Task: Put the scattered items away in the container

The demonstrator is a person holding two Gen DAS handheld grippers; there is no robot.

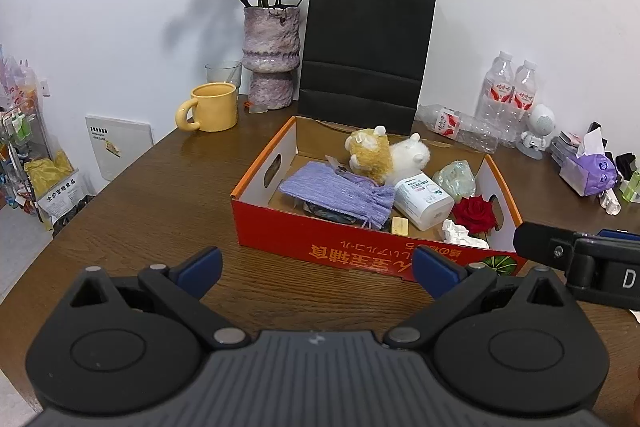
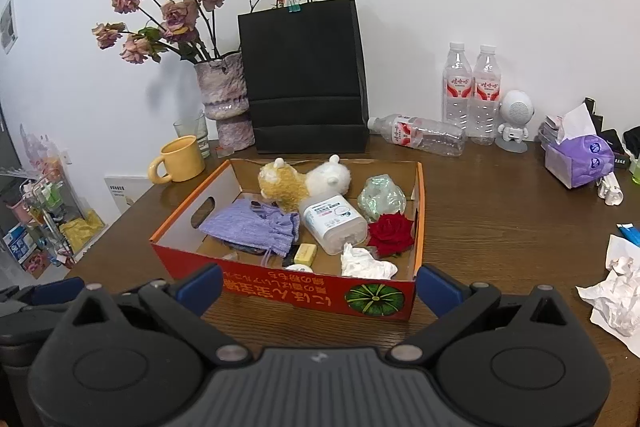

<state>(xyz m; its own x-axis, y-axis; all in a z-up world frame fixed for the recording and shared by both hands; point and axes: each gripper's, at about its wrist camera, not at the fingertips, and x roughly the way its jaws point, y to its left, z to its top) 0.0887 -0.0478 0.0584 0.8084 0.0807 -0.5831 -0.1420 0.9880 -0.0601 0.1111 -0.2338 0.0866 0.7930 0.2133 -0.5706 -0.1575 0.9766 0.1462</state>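
Paper (image 2: 614, 297) right of my right tongs (image 2: 320, 285), crumpled, light (crushable): I pinch any fold; both tongs, left tongs (image 1: 316, 267) included, apart, empty.

right tongs (image 2: 320, 287) gape empty just before the orange box (image 2: 280, 291) on the counter (image 2: 500, 207); inside lie a purple pouch (image 2: 252, 227), red rose (image 2: 391, 233), white bottle (image 2: 334, 223).

The box (image 2: 280, 291) is red outside with an orange rim, white lettering and a green striped pumpkin picture (image 2: 374, 300); inside it is plain brown. In it lie a lilac knitted pouch (image 2: 252, 227), a tan plush toy (image 2: 282, 183), a white plush toy (image 2: 330, 179), a white bottle (image 2: 332, 221) and a deep red rose (image 2: 391, 233). Far left stands a yellow mug (image 2: 180, 159); behind, a black bag (image 2: 304, 75).
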